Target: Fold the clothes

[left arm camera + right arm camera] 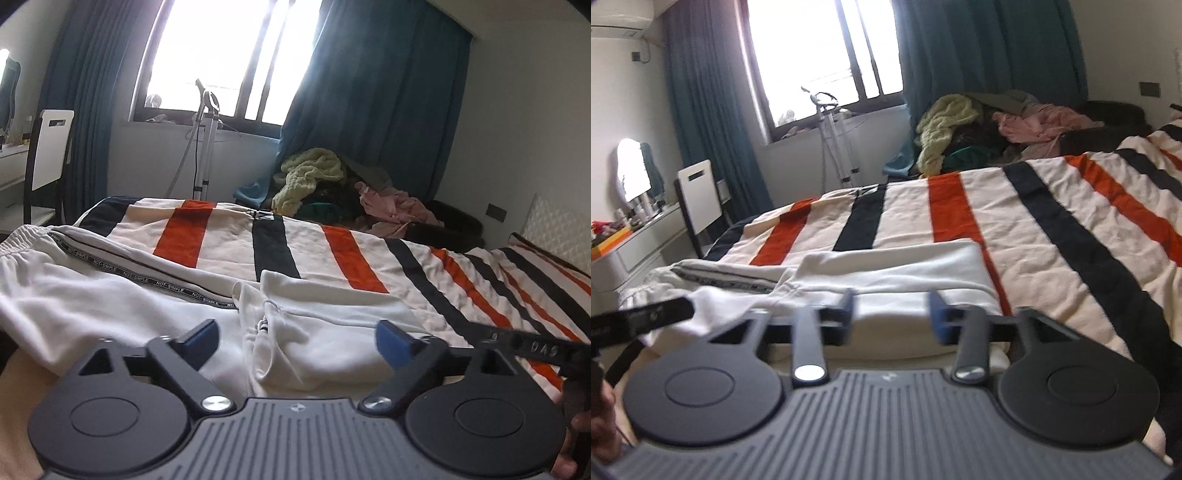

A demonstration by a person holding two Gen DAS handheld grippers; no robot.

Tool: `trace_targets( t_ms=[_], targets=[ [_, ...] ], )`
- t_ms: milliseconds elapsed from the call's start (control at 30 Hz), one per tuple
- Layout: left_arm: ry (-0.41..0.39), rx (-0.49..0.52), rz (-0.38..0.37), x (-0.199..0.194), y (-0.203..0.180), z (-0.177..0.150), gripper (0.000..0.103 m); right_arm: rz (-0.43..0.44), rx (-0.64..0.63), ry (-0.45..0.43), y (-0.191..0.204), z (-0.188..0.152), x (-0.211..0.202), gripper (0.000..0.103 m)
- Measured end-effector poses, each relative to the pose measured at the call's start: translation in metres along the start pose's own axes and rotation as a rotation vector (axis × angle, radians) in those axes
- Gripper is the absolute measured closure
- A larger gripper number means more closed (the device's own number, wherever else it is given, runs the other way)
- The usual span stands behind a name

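White track pants with a black lettered side stripe lie partly folded on the striped bed cover. The folded leg part lies just ahead of my left gripper, which is open and holds nothing. In the right wrist view the same white pants lie in a flat fold ahead of my right gripper, which is open and empty just above the near edge. The right gripper's arm shows at the right edge of the left wrist view.
A heap of clothes, yellow-green, pink and dark, lies at the bed's far side under blue curtains. A garment steamer stand stands by the window. A white chair and a dressing table stand at the left.
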State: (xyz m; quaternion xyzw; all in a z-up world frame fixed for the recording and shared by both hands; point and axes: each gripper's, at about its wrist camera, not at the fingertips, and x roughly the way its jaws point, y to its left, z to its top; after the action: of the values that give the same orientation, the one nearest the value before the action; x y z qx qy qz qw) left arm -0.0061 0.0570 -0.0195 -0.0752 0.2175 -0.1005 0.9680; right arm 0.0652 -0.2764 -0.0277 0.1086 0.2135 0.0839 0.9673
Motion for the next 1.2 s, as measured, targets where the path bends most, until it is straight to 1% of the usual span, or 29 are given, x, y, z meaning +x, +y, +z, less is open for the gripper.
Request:
trace_targets(
  t_ms=[33, 133, 300, 400, 533, 600, 667, 867, 967, 1100, 1200],
  targets=[
    [-0.003, 0.001, 0.007, -0.001, 0.000, -0.001, 0.001, -0.010, 0.005, -0.008, 0.000, -0.001, -0.001, 0.019],
    [-0.007, -0.002, 0.024, 0.002, 0.002, -0.001, 0.000, -0.017, -0.008, -0.010, 0.001, -0.002, 0.001, 0.020],
    [0.023, 0.014, 0.070, 0.013, 0.002, -0.003, 0.000, -0.036, -0.021, -0.009, 0.002, -0.003, 0.006, 0.020],
    [0.039, 0.011, 0.079, 0.018, 0.003, -0.005, 0.000, -0.041, -0.024, -0.008, 0.001, -0.003, 0.008, 0.020],
    [0.077, -0.039, 0.095, 0.027, 0.012, -0.008, 0.000, -0.053, -0.020, -0.005, 0.000, -0.004, 0.010, 0.020],
    [0.096, -0.083, 0.106, 0.031, 0.020, -0.009, 0.000, -0.058, -0.018, -0.005, -0.001, -0.004, 0.011, 0.020],
    [0.116, -0.150, 0.121, 0.034, 0.031, -0.010, 0.000, -0.064, -0.020, -0.001, -0.001, -0.004, 0.011, 0.020],
    [0.191, -0.426, 0.185, 0.041, 0.073, -0.021, 0.000, -0.085, -0.017, 0.016, -0.005, -0.004, 0.013, 0.020],
    [0.197, -0.527, 0.212, 0.038, 0.092, -0.025, 0.000, -0.098, -0.014, 0.024, -0.007, -0.004, 0.014, 0.020],
    [0.196, -0.604, 0.253, 0.037, 0.113, -0.025, 0.001, -0.102, 0.003, 0.027, -0.011, -0.003, 0.013, 0.020],
    [0.142, -0.601, 0.323, 0.032, 0.124, -0.011, 0.001, -0.097, 0.025, 0.037, -0.016, -0.003, 0.012, 0.020]
  ],
)
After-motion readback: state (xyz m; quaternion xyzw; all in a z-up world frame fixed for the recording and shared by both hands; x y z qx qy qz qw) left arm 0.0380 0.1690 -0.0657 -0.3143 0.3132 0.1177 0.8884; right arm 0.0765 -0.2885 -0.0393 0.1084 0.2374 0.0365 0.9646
